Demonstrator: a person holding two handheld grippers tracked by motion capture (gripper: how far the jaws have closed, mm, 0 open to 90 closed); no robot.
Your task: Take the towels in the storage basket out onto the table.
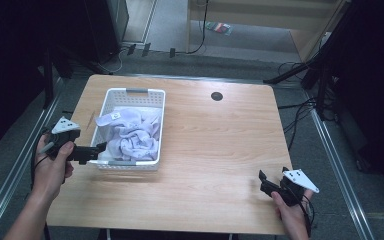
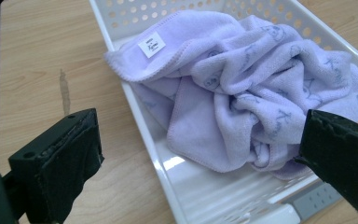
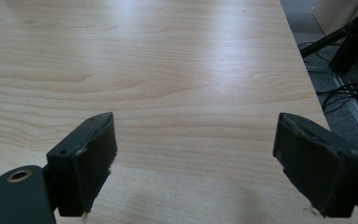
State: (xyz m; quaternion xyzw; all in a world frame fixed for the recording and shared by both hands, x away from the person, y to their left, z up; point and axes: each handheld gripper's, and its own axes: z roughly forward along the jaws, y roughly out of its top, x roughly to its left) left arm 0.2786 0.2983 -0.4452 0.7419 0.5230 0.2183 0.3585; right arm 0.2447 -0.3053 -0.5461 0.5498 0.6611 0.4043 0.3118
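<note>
A crumpled lilac towel (image 1: pixel 132 134) (image 2: pixel 242 93) with a white label lies in a white perforated basket (image 1: pixel 156 131) (image 2: pixel 168 182) at the table's left. My left gripper (image 1: pixel 98 151) (image 2: pixel 200 163) is open at the basket's near left corner, one jaw outside the rim and one over the inside, close to the towel's near edge. My right gripper (image 1: pixel 270 179) (image 3: pixel 196 172) is open over bare wood near the table's front right, with nothing between its fingers.
The wooden table (image 1: pixel 220 145) has a round cable hole (image 1: pixel 217 96) at the back. Its right edge (image 3: pixel 307 84) is close to my right gripper. Cables and stands lie on the floor around the table.
</note>
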